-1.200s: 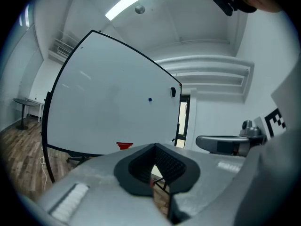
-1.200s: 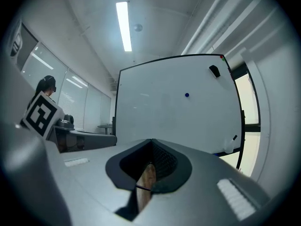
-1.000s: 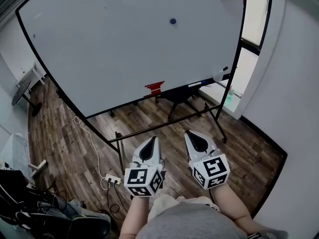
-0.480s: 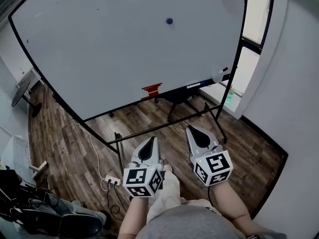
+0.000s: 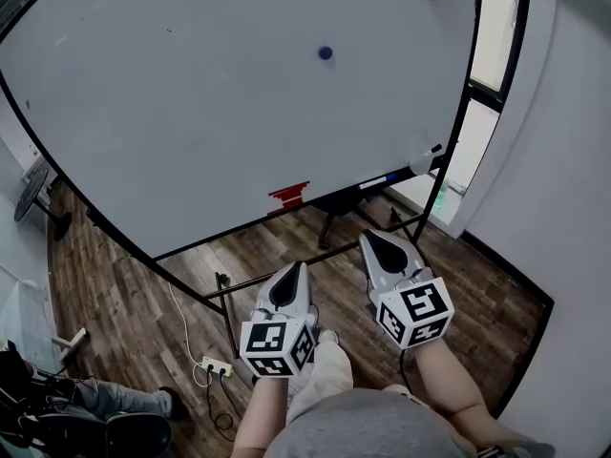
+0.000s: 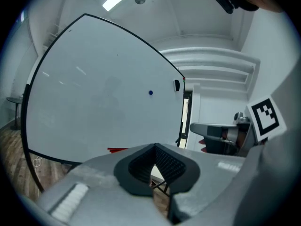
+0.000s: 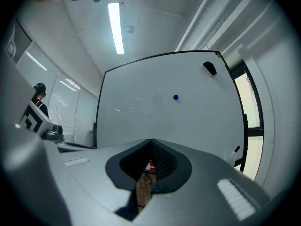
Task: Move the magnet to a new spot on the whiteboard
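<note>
Whiteboard on stand, blue magnet high; wood floor; left tool, right tool pressed together.

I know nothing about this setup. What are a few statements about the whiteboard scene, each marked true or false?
1. A blue magnet sticks on the whiteboard. True.
2. The right hand-held gripper holds the magnet. False: its jaws are together and empty, short of the board.
3. A red object sits at the board's bottom edge. True.
4. The floor is carpeted. False: it is wood planks.
</note>
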